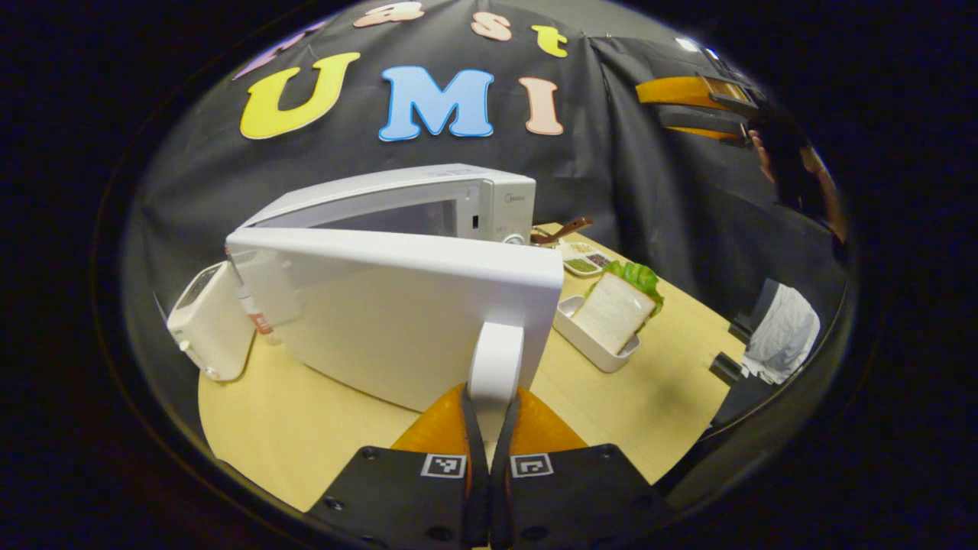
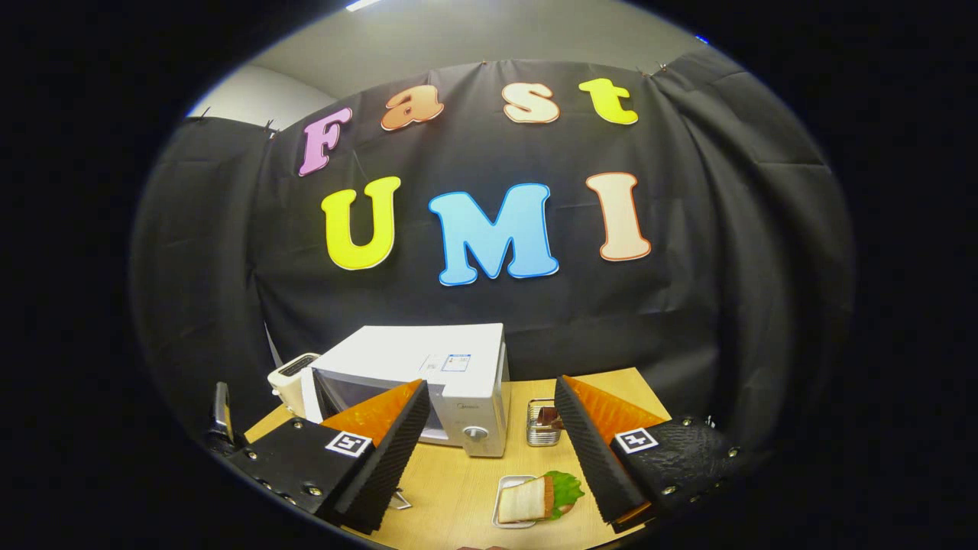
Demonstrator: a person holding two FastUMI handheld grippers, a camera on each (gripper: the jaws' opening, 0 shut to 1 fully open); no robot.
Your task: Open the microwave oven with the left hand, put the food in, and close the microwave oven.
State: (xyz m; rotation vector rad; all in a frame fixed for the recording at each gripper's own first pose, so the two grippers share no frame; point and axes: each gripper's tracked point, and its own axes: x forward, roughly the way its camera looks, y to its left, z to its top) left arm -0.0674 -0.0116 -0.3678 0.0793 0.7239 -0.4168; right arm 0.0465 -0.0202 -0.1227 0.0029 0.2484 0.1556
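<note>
White and swung wide, the microwave door (image 1: 397, 313) is held by its handle (image 1: 495, 363), which the left tongs (image 1: 489, 428) pinch between both fingers. The microwave (image 2: 428, 382) sits on the wooden worktop (image 1: 657, 382). Just right of the microwave, the sandwich (image 1: 615, 309) rests in a white tray (image 1: 588, 344). The right tongs (image 2: 489, 451) hang wide apart above the sandwich, holding nothing.

left gripper view sits low, right up against the microwave (image 1: 397, 252) door, facing the back wall. right gripper view hangs higher and further back, looking level. both catch the microwave, sandwich tray (image 2: 513, 504) and table (image 1: 306, 428)
</note>
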